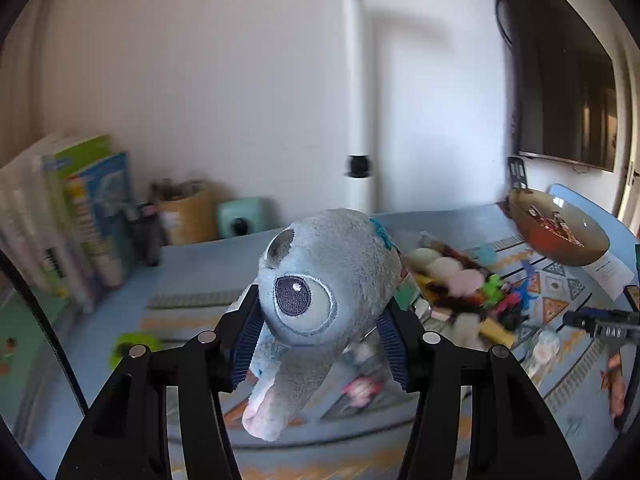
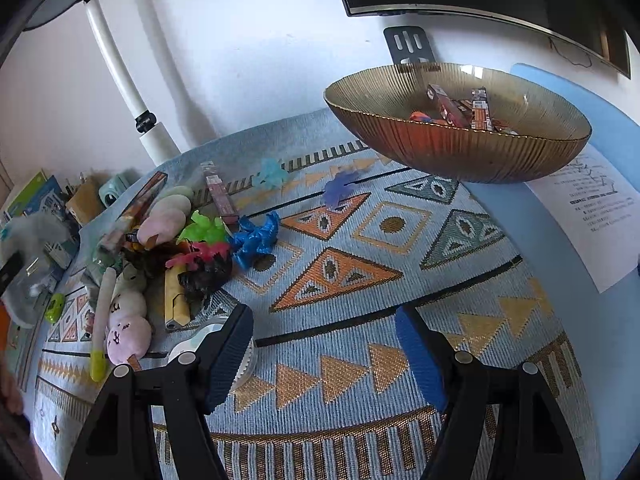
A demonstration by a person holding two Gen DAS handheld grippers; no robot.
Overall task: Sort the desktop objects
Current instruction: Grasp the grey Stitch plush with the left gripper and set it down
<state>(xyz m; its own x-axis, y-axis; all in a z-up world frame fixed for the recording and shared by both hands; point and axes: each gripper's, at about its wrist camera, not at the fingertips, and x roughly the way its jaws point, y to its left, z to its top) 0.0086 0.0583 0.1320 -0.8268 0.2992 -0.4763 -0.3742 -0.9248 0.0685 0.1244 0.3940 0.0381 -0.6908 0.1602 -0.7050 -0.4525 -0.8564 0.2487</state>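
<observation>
Mid-sort: left gripper (image 1: 320,320) clamped on grey plush toy (image 1: 320,276), centre frame. Right gripper (image 2: 324,352) wide, empty, lower frame. Next: carrying plush off, likely needing a clear spot.

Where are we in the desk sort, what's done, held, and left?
Done: a few small boxes already lie in the ribbed bowl. In hand: the left gripper is shut on the blue plush toy, lifted off the cloth. The right gripper is open and holds nothing. Left: the toy pile remains unsorted on the patterned cloth.
</observation>
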